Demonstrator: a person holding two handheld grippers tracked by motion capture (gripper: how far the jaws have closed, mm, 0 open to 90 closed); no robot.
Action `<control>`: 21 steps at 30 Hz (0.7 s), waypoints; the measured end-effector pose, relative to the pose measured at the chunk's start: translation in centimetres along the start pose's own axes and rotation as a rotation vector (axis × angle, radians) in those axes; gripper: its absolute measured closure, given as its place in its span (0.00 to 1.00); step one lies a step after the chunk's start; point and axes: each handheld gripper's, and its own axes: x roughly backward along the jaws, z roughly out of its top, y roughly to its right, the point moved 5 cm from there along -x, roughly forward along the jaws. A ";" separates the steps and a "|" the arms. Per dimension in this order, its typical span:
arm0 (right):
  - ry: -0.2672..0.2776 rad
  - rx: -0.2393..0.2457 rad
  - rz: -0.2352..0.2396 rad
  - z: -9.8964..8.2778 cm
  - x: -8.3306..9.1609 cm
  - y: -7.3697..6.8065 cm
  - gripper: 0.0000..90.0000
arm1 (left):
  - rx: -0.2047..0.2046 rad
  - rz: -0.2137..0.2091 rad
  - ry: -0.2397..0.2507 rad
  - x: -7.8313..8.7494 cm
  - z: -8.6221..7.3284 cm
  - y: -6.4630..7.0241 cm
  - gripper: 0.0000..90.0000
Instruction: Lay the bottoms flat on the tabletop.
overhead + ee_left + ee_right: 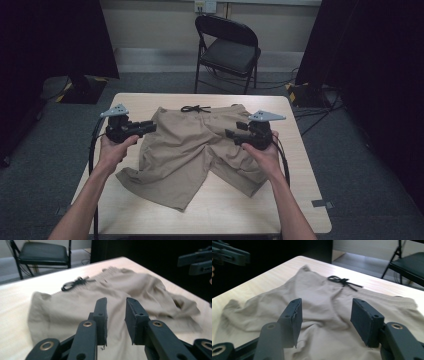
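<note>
Lying flat — unbranded tan shorts (195, 150).

— What stands behind the table (300, 200)?

— A black folding chair (227, 47), well apart from the far edge of the table. It stands on the grey carpet floor (45, 160) and its padded seat faces the table. In the left gripper view the chair shows at the top left, and in the right gripper view at the top right.

— And the wall?

— The wall is pale, with a white socket (205, 6) low on it, just above the chair. Dark curtains (55, 35) hang at both sides. Some cables (320, 107) lie on the floor at the right, near a black and yellow base (300, 92).

— What is the table like?

— It has a light wooden top with rounded corners.
</note>
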 end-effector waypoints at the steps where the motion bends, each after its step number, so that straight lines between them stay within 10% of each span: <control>1: -0.001 0.003 0.013 -0.3 0.0 -0.5 0.48 | -0.004 -0.008 -0.001 0.1 -0.5 0.3 0.82; 11: -0.054 0.038 0.173 -4.5 -1.1 -6.6 0.42 | -0.023 -0.040 -0.052 2.1 -5.0 2.8 0.92; 21: -0.169 0.078 0.286 -8.6 -3.7 -11.6 0.50 | 0.031 0.036 -0.125 3.4 -10.6 1.5 0.86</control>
